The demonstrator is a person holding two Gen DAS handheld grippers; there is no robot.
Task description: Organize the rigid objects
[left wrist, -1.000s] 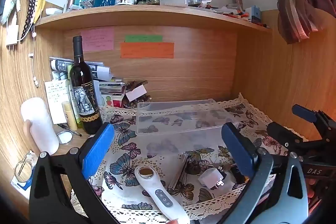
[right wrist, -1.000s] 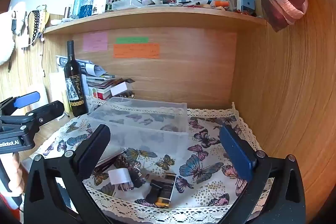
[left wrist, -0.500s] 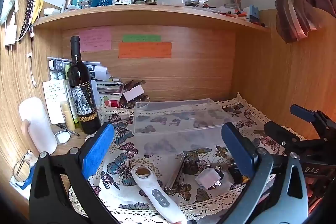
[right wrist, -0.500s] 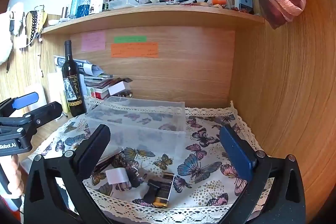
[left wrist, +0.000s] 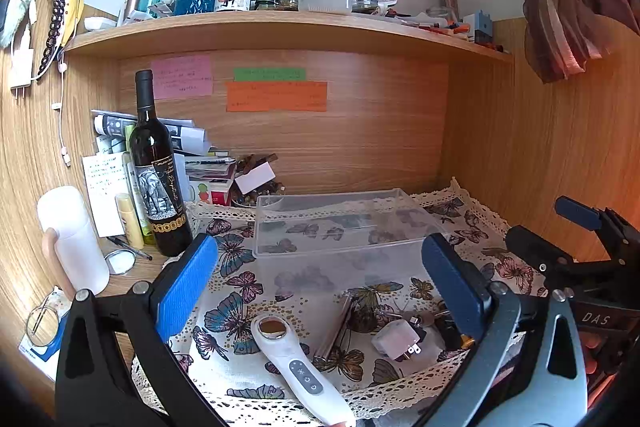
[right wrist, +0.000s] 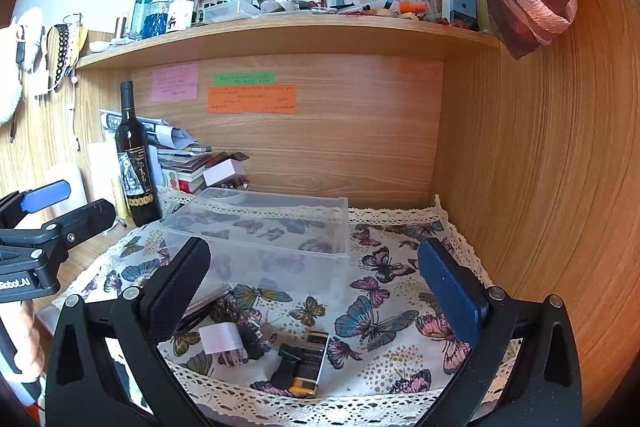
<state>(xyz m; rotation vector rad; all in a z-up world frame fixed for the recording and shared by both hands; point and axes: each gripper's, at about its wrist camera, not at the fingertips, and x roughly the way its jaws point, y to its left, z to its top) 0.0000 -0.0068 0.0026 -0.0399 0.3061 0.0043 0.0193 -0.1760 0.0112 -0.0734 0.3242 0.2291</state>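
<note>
A clear plastic box [left wrist: 332, 223] [right wrist: 256, 227] sits empty on the butterfly cloth [left wrist: 236, 311]. In front of it lie a white handheld device [left wrist: 296, 363], a silver tube [left wrist: 336, 331], a white plug adapter [left wrist: 396, 339] [right wrist: 222, 339], a keyring with keys [right wrist: 240, 315] and a black-and-yellow lighter-like item [right wrist: 304, 363]. My left gripper [left wrist: 320, 287] is open above the white device and tube. My right gripper [right wrist: 316, 291] is open above the adapter and the black item. Each gripper shows in the other's view.
A wine bottle [left wrist: 158, 171] stands at the left with papers and books [left wrist: 200, 163] behind it. A white cylinder [left wrist: 72, 235] and a small mirror [left wrist: 120, 261] lie at the left. The shelf [left wrist: 280, 27] above holds bottles. Wooden walls close the back and right.
Both grippers have drifted slightly back and up; the objects on the cloth sit a little lower in view. Nothing was grasped or moved.
</note>
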